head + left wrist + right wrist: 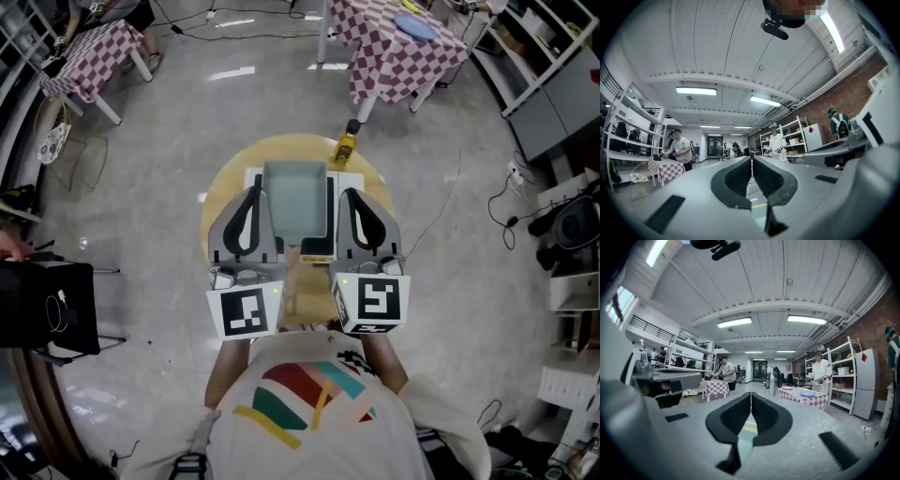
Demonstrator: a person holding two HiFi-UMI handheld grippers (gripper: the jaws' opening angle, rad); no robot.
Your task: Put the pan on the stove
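Left hand-held gripper point(752, 159) and right hand-held gripper point(750, 395), both pressed together and empty, flanked the pan point(295, 197). A bottle point(346, 145) stood beyond the pan at the desk point(220, 200) edge.

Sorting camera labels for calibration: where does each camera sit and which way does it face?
Head view: on the head, steeply down at grey square pan and round wooden table; left gripper, right gripper, torso show.
Left gripper view: on it, forward across the hall; own shut jaws.
Right gripper view: likewise.
Shared: red-checked table.

Left gripper point(752, 161) jaws pressed together; checkered table point(665, 166) at left, brick wall point(843, 98) at right, ceiling lights point(696, 90) overhead
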